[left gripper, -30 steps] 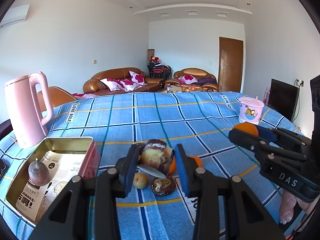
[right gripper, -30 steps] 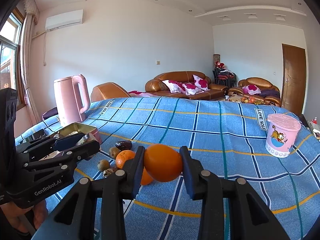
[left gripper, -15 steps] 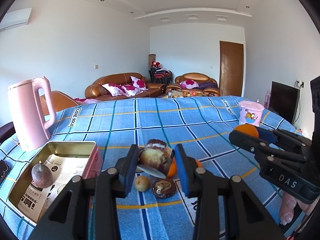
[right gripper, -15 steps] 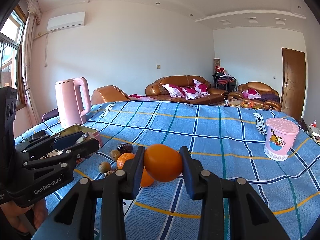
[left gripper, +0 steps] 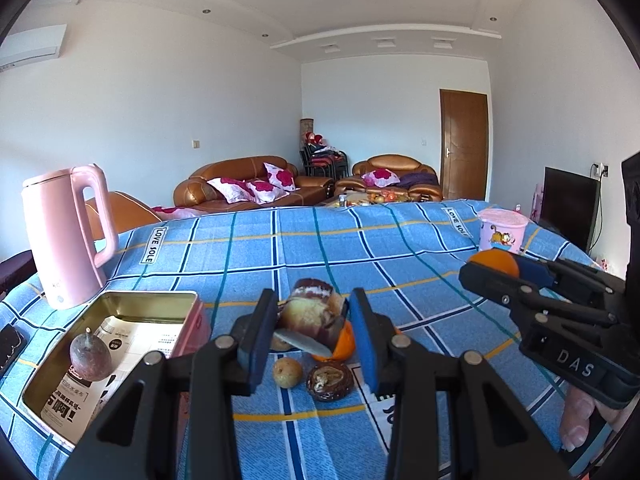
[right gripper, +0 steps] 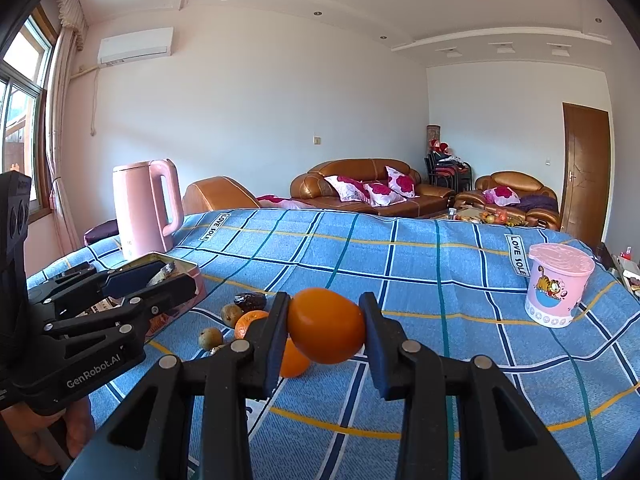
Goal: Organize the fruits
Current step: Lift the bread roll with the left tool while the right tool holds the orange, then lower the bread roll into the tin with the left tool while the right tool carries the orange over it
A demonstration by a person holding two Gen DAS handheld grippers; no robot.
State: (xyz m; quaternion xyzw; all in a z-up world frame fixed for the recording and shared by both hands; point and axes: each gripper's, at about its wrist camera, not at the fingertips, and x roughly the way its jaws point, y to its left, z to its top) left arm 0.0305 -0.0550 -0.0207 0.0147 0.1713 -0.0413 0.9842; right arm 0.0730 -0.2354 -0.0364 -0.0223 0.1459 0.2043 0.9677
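Note:
My left gripper [left gripper: 312, 320] is shut on a brown wrapped fruit [left gripper: 310, 312], held a little above the blue checked tablecloth [left gripper: 280, 256]. My right gripper [right gripper: 325, 320] is shut on an orange [right gripper: 326, 330], also off the table. Under and between them lies a loose group: two more oranges [right gripper: 250, 322], a kiwi-like fruit [right gripper: 231, 314], a dark date [right gripper: 250, 301], a small brown fruit [left gripper: 287, 372] and a dark wrinkled piece [left gripper: 330, 380]. An open tin box [left gripper: 152, 300] at the left holds a passion fruit [left gripper: 90, 356]. Each gripper shows in the other's view.
A pink kettle [left gripper: 68, 236] stands behind the tin at the left edge. A pink lidded cup [right gripper: 558, 290] stands at the far right of the table. A dark flat object [left gripper: 10, 346] lies at the left edge. Sofas and a door are beyond.

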